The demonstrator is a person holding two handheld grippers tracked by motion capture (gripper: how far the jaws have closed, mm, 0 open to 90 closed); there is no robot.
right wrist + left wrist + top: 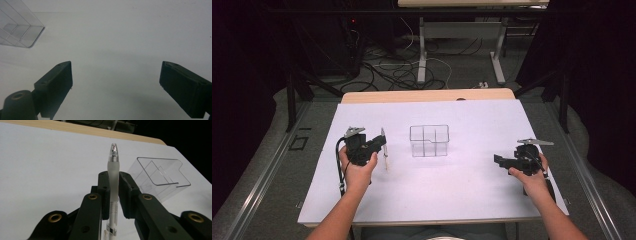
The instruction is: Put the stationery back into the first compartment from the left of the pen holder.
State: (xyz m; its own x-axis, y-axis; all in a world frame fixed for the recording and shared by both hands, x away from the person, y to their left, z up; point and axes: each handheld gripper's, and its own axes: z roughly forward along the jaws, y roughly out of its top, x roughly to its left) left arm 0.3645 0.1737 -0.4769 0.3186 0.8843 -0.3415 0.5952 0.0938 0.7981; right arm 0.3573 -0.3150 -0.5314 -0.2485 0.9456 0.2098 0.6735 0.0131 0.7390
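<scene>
Two bare forearms come in from the bottom edge of the high view, cut off below the elbow, each hand gripping a black tool. Left gripper (379, 142) sits left of centre on the white table sheet (472, 200); its jaws are closed on a frosted, translucent pen (113, 185), held roughly mid-barrel. In the left gripper view the pen's clear tip points away past the jaw ends, while its lower end runs out of frame at the bottom. From above, the pen reads only as a thin pale line beside the tool; detail is hard to make out there. Right gripper (501, 161) rests well apart, near the sheet's right side, jaws spread wide with bare sheet between them and nothing held. A clear plastic organizer (429, 140) with inner dividers stands between the two tools, nearer the left one, apart from both. In the right gripper view the organizer is cropped to one corner at upper left.
</scene>
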